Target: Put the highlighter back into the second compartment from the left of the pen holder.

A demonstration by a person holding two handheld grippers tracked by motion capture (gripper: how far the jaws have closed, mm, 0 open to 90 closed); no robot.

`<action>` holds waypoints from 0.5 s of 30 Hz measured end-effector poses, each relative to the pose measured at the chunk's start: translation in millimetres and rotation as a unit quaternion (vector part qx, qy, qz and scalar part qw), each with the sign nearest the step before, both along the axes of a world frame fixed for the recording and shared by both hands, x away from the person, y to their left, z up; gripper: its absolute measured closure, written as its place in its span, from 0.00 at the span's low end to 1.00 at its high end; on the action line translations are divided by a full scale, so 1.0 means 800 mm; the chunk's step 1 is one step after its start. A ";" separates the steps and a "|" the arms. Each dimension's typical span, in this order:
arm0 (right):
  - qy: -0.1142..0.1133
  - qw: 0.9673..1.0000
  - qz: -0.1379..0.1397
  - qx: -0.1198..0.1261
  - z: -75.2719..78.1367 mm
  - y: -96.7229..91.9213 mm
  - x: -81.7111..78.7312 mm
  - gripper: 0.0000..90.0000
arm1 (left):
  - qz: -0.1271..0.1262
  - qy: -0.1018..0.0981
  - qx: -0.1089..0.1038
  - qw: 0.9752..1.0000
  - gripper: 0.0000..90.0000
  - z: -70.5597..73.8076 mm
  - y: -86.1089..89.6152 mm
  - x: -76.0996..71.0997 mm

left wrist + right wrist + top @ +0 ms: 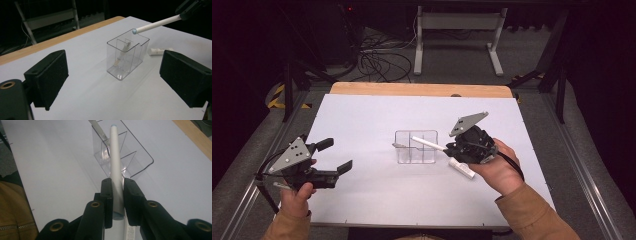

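High view: right gripper point(451, 148) pinches white pen point(428, 143), tip over clear box point(415, 146) near middle of white table point(362, 115). Second white pen point(461, 168) lies beside box.

Left gripper view: left gripper point(112, 80) wide open, holds nothing. One stick point(122, 53) already in box.

Right gripper view: pen aimed at box slot — drop not yet done.

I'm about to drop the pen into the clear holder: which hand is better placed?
Right. The right gripper already clamps the pen, tip over the holder; the left gripper sits open, off to the side.
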State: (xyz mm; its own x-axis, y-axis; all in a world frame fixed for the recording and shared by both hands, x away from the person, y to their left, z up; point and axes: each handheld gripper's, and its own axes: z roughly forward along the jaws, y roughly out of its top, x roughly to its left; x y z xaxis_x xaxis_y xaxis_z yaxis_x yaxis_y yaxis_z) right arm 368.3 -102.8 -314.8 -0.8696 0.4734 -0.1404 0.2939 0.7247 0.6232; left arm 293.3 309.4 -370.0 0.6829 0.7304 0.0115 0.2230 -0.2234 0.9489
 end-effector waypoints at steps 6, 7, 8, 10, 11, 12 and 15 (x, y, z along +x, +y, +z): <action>0.006 1.000 -0.011 -0.012 0.000 0.004 0.009 0.88 | 0.001 -0.002 0.000 1.000 0.10 0.000 0.001 0.000; 0.007 1.000 -0.012 -0.013 0.000 0.004 0.010 0.88 | 0.001 -0.002 0.000 1.000 0.10 0.000 0.001 0.000; 0.009 1.000 -0.013 -0.014 0.001 0.005 0.011 0.88 | 0.001 -0.002 0.000 1.000 0.10 0.000 0.001 0.000; 0.011 1.000 -0.015 -0.015 0.001 0.005 0.012 0.88 | 0.000 -0.002 0.002 1.000 0.10 0.001 0.001 0.000; 0.011 1.000 -0.015 -0.016 0.001 0.006 0.013 0.88 | 0.001 -0.002 0.001 1.000 0.10 0.001 0.001 0.000; 0.012 1.000 -0.016 -0.016 0.001 0.006 0.013 0.88 | 0.000 -0.002 0.001 1.000 0.10 0.001 0.001 0.000; 0.016 1.000 -0.018 -0.018 0.001 0.007 0.015 0.88 | 0.001 -0.004 0.003 1.000 0.10 0.001 0.001 0.000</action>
State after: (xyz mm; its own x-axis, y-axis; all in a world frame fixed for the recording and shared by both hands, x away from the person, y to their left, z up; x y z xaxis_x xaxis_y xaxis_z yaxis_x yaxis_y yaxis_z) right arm 380.4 -97.2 -314.1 -0.8563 0.4998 -0.1302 0.3396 0.7348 0.5872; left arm 293.2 310.4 -369.3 0.6815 0.7315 0.0222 0.2153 -0.2293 0.9493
